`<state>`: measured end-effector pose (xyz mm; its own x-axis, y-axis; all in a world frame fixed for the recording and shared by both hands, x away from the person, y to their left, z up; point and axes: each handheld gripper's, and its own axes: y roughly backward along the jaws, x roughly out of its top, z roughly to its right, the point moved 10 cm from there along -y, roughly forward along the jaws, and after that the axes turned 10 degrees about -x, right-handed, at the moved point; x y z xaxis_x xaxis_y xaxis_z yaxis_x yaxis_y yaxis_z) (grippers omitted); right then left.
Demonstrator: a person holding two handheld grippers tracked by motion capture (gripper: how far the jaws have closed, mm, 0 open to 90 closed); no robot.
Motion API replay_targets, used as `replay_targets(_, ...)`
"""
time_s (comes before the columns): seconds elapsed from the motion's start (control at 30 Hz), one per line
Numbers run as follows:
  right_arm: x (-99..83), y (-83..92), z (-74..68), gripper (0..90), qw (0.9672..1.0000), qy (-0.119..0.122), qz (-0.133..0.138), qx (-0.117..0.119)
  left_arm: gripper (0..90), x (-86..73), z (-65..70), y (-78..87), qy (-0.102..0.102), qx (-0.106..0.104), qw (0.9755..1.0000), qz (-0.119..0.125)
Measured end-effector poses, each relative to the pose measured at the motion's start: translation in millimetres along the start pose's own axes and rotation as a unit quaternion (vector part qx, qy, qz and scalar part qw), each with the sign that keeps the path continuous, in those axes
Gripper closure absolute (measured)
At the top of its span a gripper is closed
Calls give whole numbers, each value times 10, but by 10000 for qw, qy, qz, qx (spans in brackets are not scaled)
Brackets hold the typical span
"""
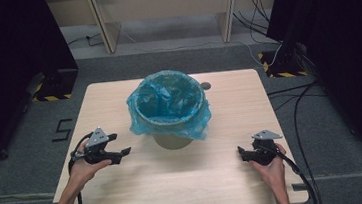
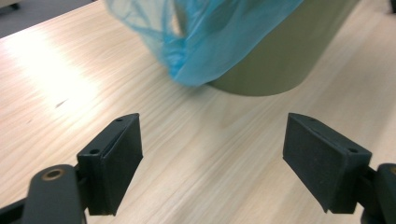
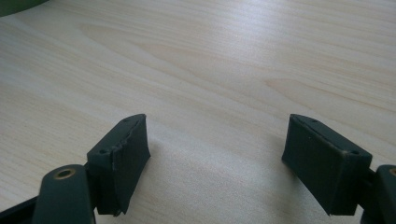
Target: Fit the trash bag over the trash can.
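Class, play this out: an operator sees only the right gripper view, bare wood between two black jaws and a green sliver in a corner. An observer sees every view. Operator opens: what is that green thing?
Observer: It is an olive bin lined with a blue bag, standing mid-table.
Operator: Is the bag tucked in or hanging out?
Observer: Its edge is folded over the rim and hangs down the outside wall.
Operator: Where is the other hand-held gripper?
Observer: The left hand-held gripper is near the table's left edge, jaws open and empty, pointing at the bin.
Operator: And mine?
Observer: The right hand-held gripper sits right of the bin, apart from it.
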<state>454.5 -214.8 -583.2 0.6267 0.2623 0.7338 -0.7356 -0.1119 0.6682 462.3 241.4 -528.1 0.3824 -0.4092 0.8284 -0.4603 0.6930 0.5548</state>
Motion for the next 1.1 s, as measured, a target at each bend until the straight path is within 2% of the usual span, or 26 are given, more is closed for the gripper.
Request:
replay_targets(0.03,0,0,1,223,10000,3,2,-2,197,-34,-8,-8,20,-2,10000,-45)
replay_targets(0.13,-1,0,-2,223,10000,-6,0,1,198,-214,-40,-63,-20,12,9986,-530)
replay_targets(0.17,-1,1,1,222,10000,8,1,0,198,-244,-41,-75,0,-7,9983,-584)
replay_targets(0.2,-1,2,0,222,10000,6,0,-1,205,-271,-25,-95,131,-70,9989,-452)
replay_targets(0.23,-3,3,-3,222,10000,-11,-7,0,272,-305,-4,-119,239,-166,9989,-367)
replay_targets(0.27,-3,4,-4,223,10000,-13,-8,1,302,-367,12,-153,314,-232,9983,-421)
replay_targets(0.33,-2,3,-2,223,10000,3,1,3,279,-501,12,-204,353,-204,9972,-621)
replay_targets(0.37,-2,3,-2,222,10000,5,1,3,272,-568,18,-228,366,-190,9972,-622)
replay_targets(0.4,-3,4,-4,222,10000,-1,-1,2,253,-574,23,-231,353,-162,9978,-533)
replay_targets(0.5,-3,4,-5,221,10000,-3,-3,4,250,-596,40,-204,390,-121,9978,-523)
replay_targets(0.6,-3,4,-5,221,10000,-3,1,2,231,-611,54,-199,326,-3,9978,-586)
replay_targets(1.1,-10,2,-6,181,10000,-18,-36,3,214,-613,61,-202,337,-17,9977,-589)
